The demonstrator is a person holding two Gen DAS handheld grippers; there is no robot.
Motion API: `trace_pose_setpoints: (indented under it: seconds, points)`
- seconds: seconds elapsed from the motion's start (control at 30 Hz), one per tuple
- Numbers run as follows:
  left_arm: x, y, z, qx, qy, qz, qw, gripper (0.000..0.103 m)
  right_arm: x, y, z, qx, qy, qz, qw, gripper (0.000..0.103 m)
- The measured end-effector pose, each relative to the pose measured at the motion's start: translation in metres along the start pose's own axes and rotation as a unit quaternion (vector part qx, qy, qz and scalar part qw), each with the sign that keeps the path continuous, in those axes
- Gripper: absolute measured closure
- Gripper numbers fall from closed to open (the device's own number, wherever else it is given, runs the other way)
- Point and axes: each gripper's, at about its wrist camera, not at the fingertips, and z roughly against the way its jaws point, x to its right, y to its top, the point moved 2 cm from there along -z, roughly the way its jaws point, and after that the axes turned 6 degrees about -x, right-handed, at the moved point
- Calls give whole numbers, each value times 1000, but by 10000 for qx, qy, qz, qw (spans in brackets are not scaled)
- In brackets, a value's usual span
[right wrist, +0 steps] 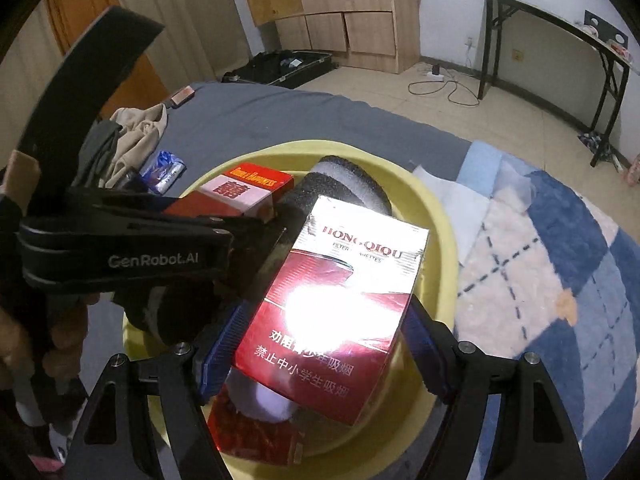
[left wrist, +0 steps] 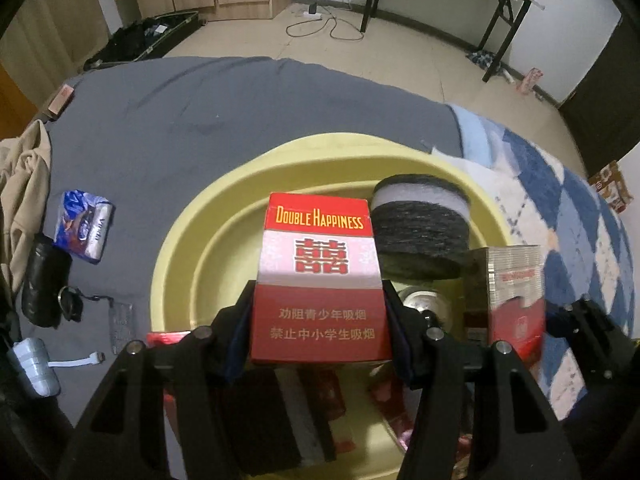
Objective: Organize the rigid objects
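A red Double Happiness cigarette box (left wrist: 318, 276) stands upright between the pads of my left gripper (left wrist: 320, 294), which is shut on it above a yellow basin (left wrist: 320, 148). In the basin lie a dark grey and white roll (left wrist: 420, 228) and several red packets. My right gripper (right wrist: 326, 320) is shut on a silver and red Hong Qiqu box (right wrist: 332, 300), tilted over the basin's rim (right wrist: 440, 220). That box (left wrist: 516, 292) shows at the right of the left wrist view. In the right wrist view, the left gripper (right wrist: 260, 216) holds its box (right wrist: 248, 192) beside the roll (right wrist: 348, 180).
The basin rests on a grey bed sheet (left wrist: 200, 120). Left of it lie a blue packet (left wrist: 84, 224), a black pouch (left wrist: 44, 280), a white charger (left wrist: 36, 364) and beige clothing (left wrist: 24, 184). A blue checked blanket (left wrist: 560, 200) lies to the right. An open suitcase (left wrist: 148, 40) is on the floor.
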Motion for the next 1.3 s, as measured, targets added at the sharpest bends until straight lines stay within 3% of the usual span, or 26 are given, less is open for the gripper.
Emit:
trace_pose_setpoints:
  seconds: [0.1,0.13,0.2,0.23,0.4,0.53,0.67,0.77,0.87,1.1,1.3]
  points:
    - [-4,-2,11,99,-124,61,9999,36,-4,-2,3,-40,6,47,10000,24]
    - [-5,-3,17,186,-172,66,9997,25,-6,-4,8,-7,-1,102,9999,21]
    - [-6,-7,35,478,-211,83,9986,5,-5,-7,18,120,-13,147,9998,3]
    - [-9,-11,50,703,-207,141,9972,0,-5,-10,26,214,-12,128,9997,0]
    - [-13,-47,87,1111,-565,123,9921,0,6,-41,71,795,74,-186,9966,0]
    - [-8,-111,95,1446,-720,-115,9868,0,6,-94,92,1138,-144,-145,9933,0]
    - [-6,-182,85,1729,-392,-57,9841,0,-6,-157,83,976,-333,226,9944,0]
    - [1,-217,55,1678,-6,-13,9858,0,-12,-180,58,675,-305,277,9969,0]
    - [2,-225,18,1292,119,224,9913,0,-14,-180,34,472,-431,220,9977,0]
    - [1,-209,-12,1400,344,591,9878,0,-20,-158,-7,335,-640,597,9956,0]
    - [5,-193,-20,1371,550,628,9870,0,-19,-149,-19,433,-645,477,9958,0]
